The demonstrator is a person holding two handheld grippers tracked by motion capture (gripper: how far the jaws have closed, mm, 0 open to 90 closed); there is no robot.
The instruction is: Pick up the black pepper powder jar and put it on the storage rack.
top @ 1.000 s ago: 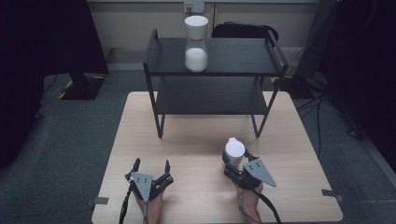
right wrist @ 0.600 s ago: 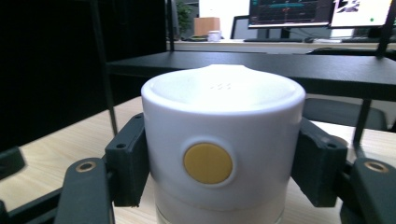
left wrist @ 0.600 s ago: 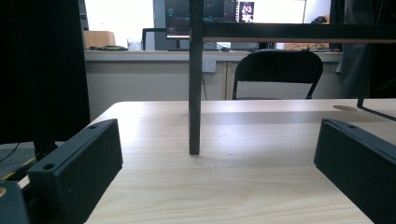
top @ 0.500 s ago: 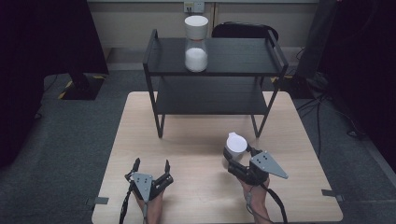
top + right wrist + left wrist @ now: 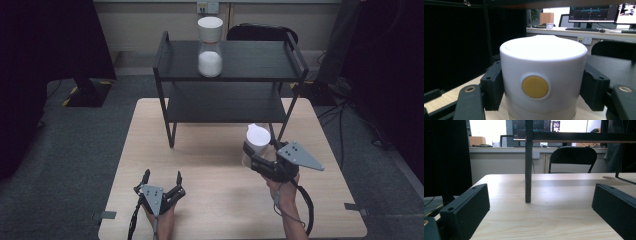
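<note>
**A:** White-lidded jar (image 5: 257,142), where is it?

**B:** Between the jaws of the right gripper (image 5: 256,159), which press against its two sides. In the right gripper view the jar's white cap (image 5: 543,75) sits squarely between the two black jaws, with a round yellow dot (image 5: 535,87) facing the camera. The body below the cap looks clear.

**A:** What lies just beyond that gripper?

**B:** The front right leg of a black two-tier shelf (image 5: 235,102), close ahead of the jar. On the shelf's top tier, well beyond the gripper and to its left, stands a second jar (image 5: 210,46) with a white lid and white contents.

**A:** And the other gripper?

**B:** The left gripper (image 5: 162,181) rests low at the near edge of the wooden table (image 5: 210,160), well apart from the right one. Its jaws are spread wide with nothing between them. The shelf's front left leg (image 5: 528,162) stands straight ahead of it.
</note>
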